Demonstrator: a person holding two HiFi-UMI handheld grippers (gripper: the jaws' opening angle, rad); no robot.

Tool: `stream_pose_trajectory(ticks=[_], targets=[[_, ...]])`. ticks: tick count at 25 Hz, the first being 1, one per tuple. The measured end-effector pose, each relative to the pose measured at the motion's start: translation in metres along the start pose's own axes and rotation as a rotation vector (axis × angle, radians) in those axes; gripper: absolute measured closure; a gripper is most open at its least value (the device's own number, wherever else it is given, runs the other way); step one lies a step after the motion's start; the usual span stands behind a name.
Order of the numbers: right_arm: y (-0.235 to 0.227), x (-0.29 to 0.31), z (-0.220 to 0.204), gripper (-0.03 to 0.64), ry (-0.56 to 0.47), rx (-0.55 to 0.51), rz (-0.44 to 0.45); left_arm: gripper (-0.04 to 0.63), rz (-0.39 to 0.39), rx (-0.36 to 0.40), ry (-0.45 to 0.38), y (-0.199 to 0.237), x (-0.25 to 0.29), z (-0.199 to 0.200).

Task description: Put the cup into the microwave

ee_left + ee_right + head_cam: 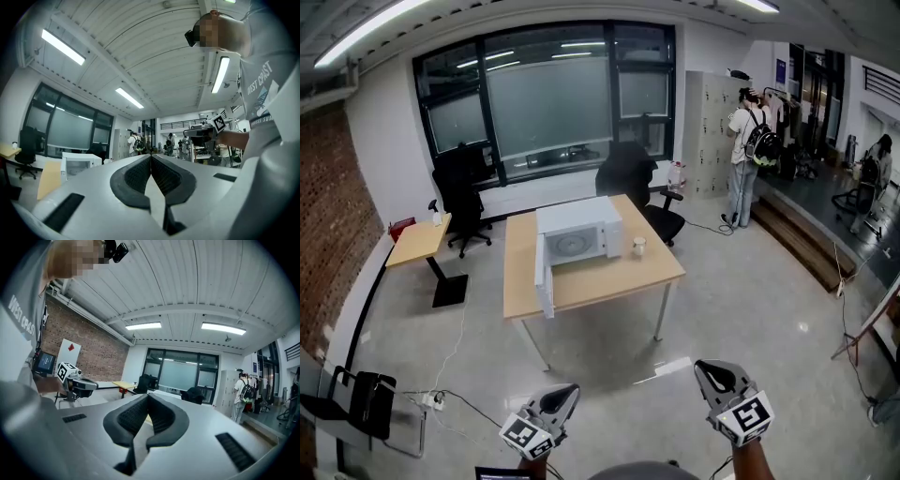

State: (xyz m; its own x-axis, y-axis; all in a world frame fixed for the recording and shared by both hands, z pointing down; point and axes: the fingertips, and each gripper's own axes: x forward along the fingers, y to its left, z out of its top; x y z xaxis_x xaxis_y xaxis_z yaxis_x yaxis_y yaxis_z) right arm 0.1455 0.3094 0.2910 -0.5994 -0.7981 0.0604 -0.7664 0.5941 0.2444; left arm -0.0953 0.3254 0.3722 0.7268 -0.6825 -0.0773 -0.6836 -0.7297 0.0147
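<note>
Distance explains the idle pose: the left gripper (566, 395) is held level near the person, its jaws pressed together on nothing, since the table (600, 289) stands well away on the far side. On it the microwave (578, 238) has its door (546, 281) swung open, probably ready for loading. The cup (638, 246) stands just right of it. The right gripper (712, 373) is likewise pressed shut and empty.

The cup (638, 247), at three o'clock of the microwave (578, 239), is too small to show contents; a forearm (752, 463) is cropped at five o'clock.
</note>
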Motion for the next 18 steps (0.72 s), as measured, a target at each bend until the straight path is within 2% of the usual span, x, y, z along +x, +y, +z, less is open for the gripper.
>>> stream_pose_trajectory(ticks=[8,14,18], targets=[[0.003,-0.003,-0.002,0.598,-0.017,0.013,-0.002,0.574,0.007,-0.002,0.009,-0.001,-0.002,0.000],[-0.002,-0.016,-0.001,0.597,-0.072,0.050,0.007,0.574,-0.006,-0.007,0.003,-0.011,0.001,-0.004],[-0.010,-0.023,-0.005,0.597,-0.062,0.050,-0.008,0.574,-0.001,-0.003,0.017,-0.018,0.008,-0.002]])
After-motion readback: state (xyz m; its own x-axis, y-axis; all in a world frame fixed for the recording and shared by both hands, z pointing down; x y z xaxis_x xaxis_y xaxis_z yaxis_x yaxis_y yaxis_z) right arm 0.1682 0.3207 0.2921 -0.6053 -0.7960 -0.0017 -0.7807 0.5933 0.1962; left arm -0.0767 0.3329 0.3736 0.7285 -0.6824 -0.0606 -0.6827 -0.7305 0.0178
